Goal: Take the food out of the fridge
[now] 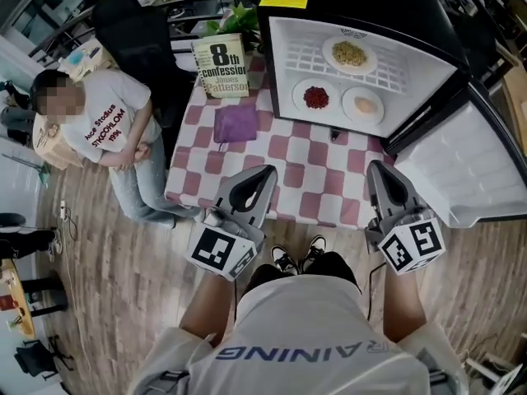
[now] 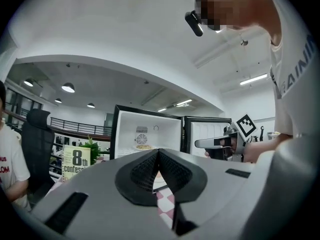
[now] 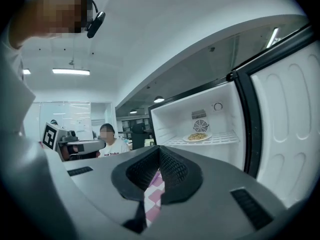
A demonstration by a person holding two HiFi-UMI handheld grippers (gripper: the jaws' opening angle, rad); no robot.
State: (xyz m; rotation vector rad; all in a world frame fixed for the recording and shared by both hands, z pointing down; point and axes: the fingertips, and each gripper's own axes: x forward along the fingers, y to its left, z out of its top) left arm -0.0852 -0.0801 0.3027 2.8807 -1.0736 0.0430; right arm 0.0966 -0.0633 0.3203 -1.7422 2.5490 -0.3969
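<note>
**Three plates in the open fridge, both grippers empty**

Inside the fridge [image 1: 280,64], open and standing on the checked tablecloth [image 1: 280,151]: a plate of yellow noodles [image 1: 349,53] on the wire shelf [image 1: 303,58], below it a plate of red food [image 1: 315,97] and, just beside that, a plate of pale food [image 1: 363,105]. None taken out yet.

Held level before the table edge, well apart from the plates: the left gripper [image 1: 265,173] and the right gripper [image 1: 377,168]. Jaws of each pressed together, nothing between them, only cloth seen through the slit.

Probably stiff, smooth, breakable plates, light but easy to tip, with loose food ready to slide. Best to pinch the near rim and keep flat while drawing out.

Hard to name: the red and pale foods. Unclear also the support under the lower two plates, shelf or fridge floor. In both gripper views only the noodle plate visible, the lower two hidden behind the gripper bodies. Cut off at the right edge: the fridge door [image 1: 486,163].
</note>
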